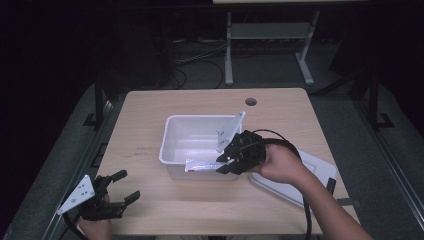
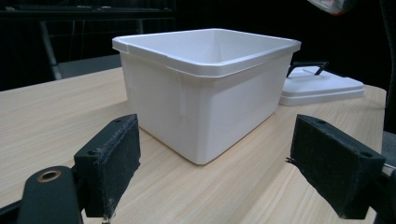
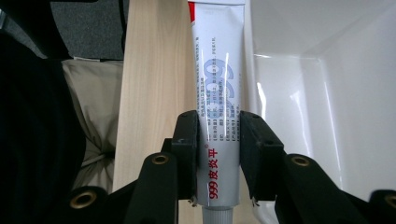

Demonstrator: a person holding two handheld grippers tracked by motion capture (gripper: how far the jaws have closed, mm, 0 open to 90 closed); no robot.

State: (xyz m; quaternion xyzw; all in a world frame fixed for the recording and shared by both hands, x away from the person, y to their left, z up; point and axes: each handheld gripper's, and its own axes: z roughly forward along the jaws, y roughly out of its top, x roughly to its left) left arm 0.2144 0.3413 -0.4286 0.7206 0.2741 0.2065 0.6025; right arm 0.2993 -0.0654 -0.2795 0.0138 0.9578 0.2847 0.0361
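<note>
So the right tongs (image 1: 231,162) are clamped on a white ointment tube (image 1: 201,165), gripping it near the cap end and holding it level over the near rim of the white bin (image 1: 172,131), partly above the bench (image 1: 150,105). Left tongs (image 1: 123,189) just sit wide apart with nothing in them at the near left corner, pointing at the bin. The bin's lid (image 1: 320,167) lies flat on the right.

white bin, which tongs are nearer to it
Right. The right tongs, shut on a tube, hang at the near rim of the white bin. The left tongs stand open and apart from it, over the table's near left corner.
</note>
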